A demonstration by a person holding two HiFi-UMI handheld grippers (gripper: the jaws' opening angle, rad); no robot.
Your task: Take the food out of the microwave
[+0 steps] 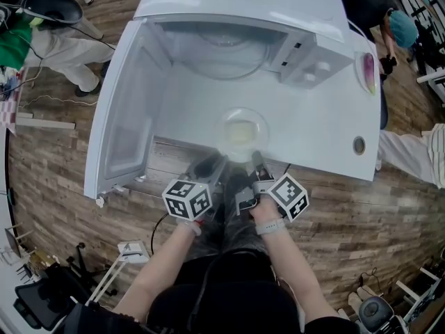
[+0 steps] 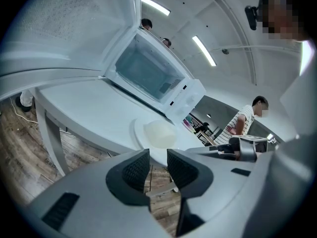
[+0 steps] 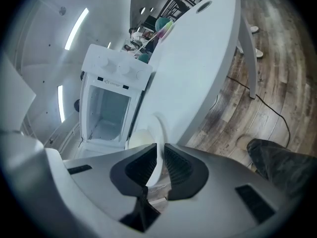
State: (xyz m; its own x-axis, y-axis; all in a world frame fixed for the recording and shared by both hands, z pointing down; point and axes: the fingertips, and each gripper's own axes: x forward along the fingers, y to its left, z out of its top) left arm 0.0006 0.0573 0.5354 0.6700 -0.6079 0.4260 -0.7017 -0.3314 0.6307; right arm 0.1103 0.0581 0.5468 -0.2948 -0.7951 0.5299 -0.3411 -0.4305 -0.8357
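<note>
A clear plate [image 1: 224, 120] with a pale mound of food [image 1: 240, 132] rests on the white table [image 1: 320, 127], near its front edge. Behind it stands the white microwave [image 1: 222, 44], its door [image 1: 128, 110] swung open to the left and its cavity empty. My right gripper [image 1: 256, 160] reaches the plate's near rim; in the right gripper view the rim [image 3: 159, 130] stands between the pads with slim gaps, the food [image 3: 139, 138] just beyond. My left gripper [image 1: 208, 165] hovers open at the table edge with nothing in it, the plate [image 2: 140, 133] ahead of its jaws.
A small round object [image 1: 359, 145] and a pink-green item [image 1: 368, 72] lie at the table's right end. People stand at the left [image 1: 62, 47] and back right [image 1: 389, 19]. Wooden floor surrounds the table; a cable [image 3: 267, 108] runs across it.
</note>
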